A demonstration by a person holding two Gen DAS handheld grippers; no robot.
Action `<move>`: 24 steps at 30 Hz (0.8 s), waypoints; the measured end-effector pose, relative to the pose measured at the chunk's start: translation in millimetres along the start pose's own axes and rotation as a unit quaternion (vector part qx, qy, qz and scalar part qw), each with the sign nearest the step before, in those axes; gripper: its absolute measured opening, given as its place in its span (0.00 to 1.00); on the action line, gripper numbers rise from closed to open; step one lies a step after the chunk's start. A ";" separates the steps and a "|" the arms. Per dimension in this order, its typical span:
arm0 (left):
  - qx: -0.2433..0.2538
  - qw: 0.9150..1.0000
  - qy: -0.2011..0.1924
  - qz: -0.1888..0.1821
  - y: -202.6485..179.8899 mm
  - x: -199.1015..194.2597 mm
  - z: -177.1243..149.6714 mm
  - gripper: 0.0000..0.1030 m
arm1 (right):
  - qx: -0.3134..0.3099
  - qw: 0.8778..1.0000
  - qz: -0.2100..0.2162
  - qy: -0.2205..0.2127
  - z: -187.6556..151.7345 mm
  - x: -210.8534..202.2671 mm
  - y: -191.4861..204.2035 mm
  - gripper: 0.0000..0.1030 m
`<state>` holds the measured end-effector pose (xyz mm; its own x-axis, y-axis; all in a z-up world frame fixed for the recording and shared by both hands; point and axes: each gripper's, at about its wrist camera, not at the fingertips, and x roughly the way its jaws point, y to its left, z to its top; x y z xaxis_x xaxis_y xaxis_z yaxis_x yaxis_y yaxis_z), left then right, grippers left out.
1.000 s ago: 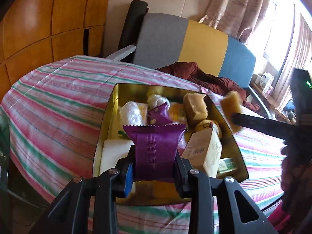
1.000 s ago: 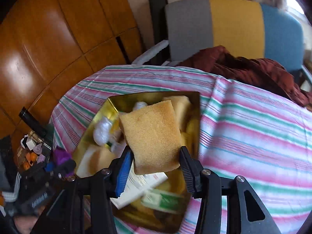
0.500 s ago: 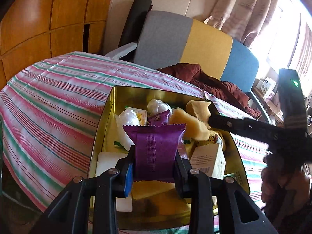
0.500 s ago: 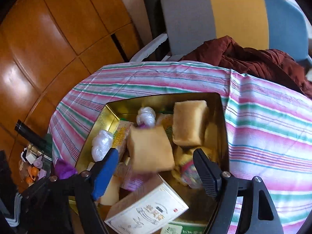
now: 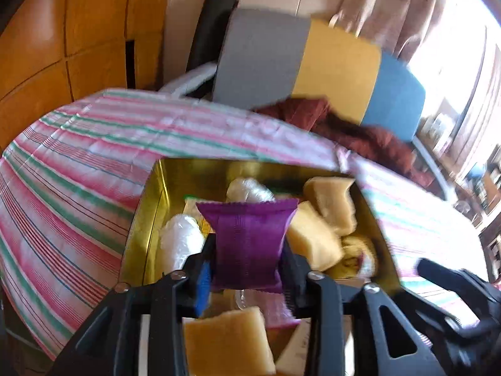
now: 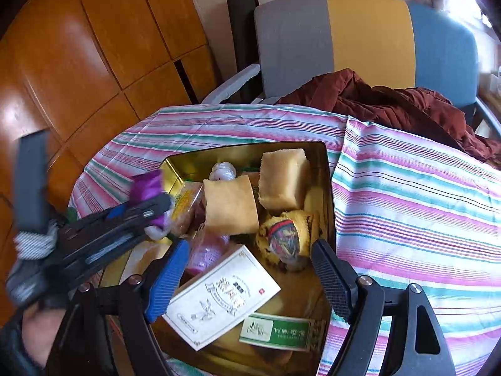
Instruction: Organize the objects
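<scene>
Now we have the purple packet [image 5: 247, 244] clamped between the jaws of our left gripper [image 5: 247, 277], held just above the gold tin [image 6: 325, 181]. Our right gripper [image 6: 247, 279] hangs over the tin's near end with jaws spread wide and nothing between them.

Inside the tin lie tan sponge blocks [image 6: 230, 208], white wrapped lumps [image 5: 181, 239], a yellow cloth bundle [image 6: 286, 235] and, at the near end, a white box [image 6: 220, 297] printed with an ornate frame and Chinese characters too small for us to read. Beside it, a green and white box [image 6: 277, 332] also carries Chinese lettering we cannot make out.

The tin sits on a table under a cloth [image 6: 416, 200] striped pink, green and white. Beyond the far edge stands a chair [image 6: 369, 34] with a grey, yellow and blue back, a dark red garment [image 6: 391, 100] heaped on its seat. Wood panelling [image 6: 103, 50] fills the left wall; curtains [image 5: 382, 9] and a bright window lie far right.
</scene>
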<state>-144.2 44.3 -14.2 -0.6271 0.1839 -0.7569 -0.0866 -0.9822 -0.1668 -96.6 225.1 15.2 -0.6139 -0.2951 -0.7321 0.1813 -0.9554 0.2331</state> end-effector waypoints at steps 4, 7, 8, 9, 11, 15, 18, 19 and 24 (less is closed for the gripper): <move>-0.025 0.999 0.014 0.017 6.2 11.4 -0.2 0.51 | -0.008 1.000 -0.007 0.002 -3.7 -5.1 1.2 0.80; -0.030 0.999 0.006 0.020 9.3 3.6 -7.5 0.51 | -0.007 1.000 -0.007 0.003 -4.5 -7.3 0.7 0.80; -0.030 0.999 0.003 0.020 9.5 1.0 -8.7 0.51 | -0.007 1.000 -0.008 0.003 -4.3 -7.4 0.9 0.80; -0.029 0.999 0.000 0.016 9.6 -2.8 -10.0 0.51 | -0.007 1.000 -0.008 0.003 -4.0 -7.6 1.4 0.80; -0.028 0.999 -0.010 0.014 11.2 -11.1 -12.6 0.51 | -0.008 1.000 -0.006 0.003 -3.5 -8.0 3.3 0.80; -0.026 0.999 -0.032 0.015 13.2 -29.3 -16.8 0.51 | -0.023 1.000 -0.009 -0.001 -7.0 -10.3 12.1 0.80; -0.024 0.999 -0.039 0.025 13.2 -40.2 -21.2 0.51 | -0.032 0.999 -0.014 0.002 -11.5 -9.2 17.2 0.80; -0.025 0.999 -0.038 0.025 13.1 -44.1 -22.5 0.51 | -0.033 0.999 -0.015 0.001 -12.7 -10.1 18.2 0.80; -0.014 0.998 -0.051 0.033 6.2 -69.6 -32.4 0.52 | -0.037 0.999 -0.031 -0.019 -19.3 -19.9 23.9 0.91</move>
<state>-75.9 26.7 16.9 -0.7070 0.1130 -0.6981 -0.0222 -0.9902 -0.1377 -65.2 207.9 22.9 -0.6539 -0.2358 -0.7189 0.1967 -0.9705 0.1394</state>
